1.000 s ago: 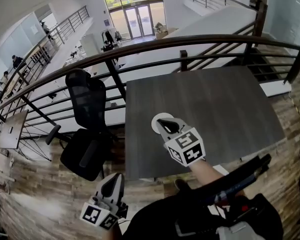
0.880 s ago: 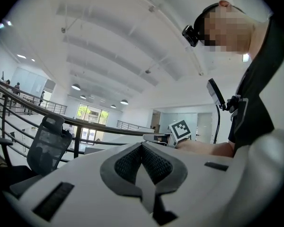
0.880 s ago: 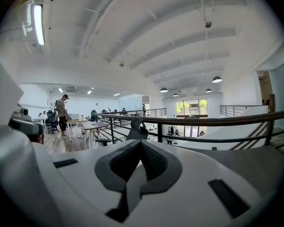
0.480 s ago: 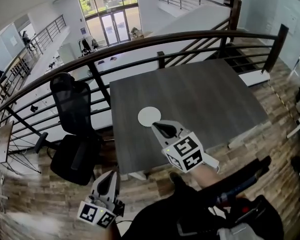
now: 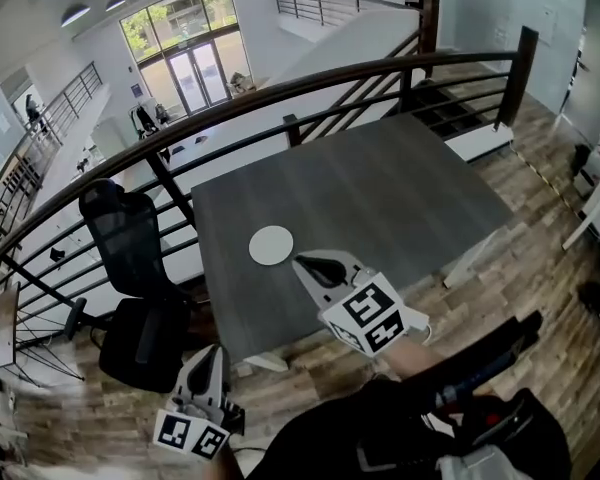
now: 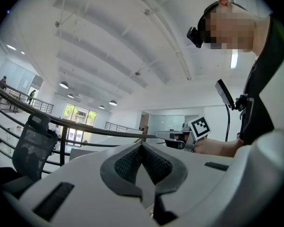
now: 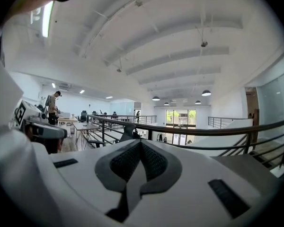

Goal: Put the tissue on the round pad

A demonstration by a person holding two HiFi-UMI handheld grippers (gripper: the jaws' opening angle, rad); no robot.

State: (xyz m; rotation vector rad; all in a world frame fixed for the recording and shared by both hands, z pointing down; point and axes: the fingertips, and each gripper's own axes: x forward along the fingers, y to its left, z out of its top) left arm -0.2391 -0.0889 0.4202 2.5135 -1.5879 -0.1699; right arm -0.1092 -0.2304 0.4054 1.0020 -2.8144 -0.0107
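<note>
The white round pad (image 5: 271, 245) lies flat on the dark grey table (image 5: 380, 198), near its front left part. No tissue shows in any view. My right gripper (image 5: 308, 265) hangs over the table's near edge, just right of the pad and nearer me, with its jaws shut and nothing between them (image 7: 141, 143). My left gripper (image 5: 209, 356) is held low over the wooden floor, off the table's left front corner. Its pads meet with nothing in them (image 6: 142, 145). In the left gripper view the right gripper (image 6: 173, 138) shows to the right.
A black office chair (image 5: 130, 258) stands left of the table. A dark curved railing (image 5: 280, 93) runs behind the table, with an open drop beyond it. Wooden floor (image 5: 540, 198) lies right of the table. My body and a black strap fill the bottom edge.
My right gripper, whose tip was over the pad, has drawn back toward me and now sits beside the pad. The head view has swung, so table and pad sit further left. The left gripper shifted slightly.
</note>
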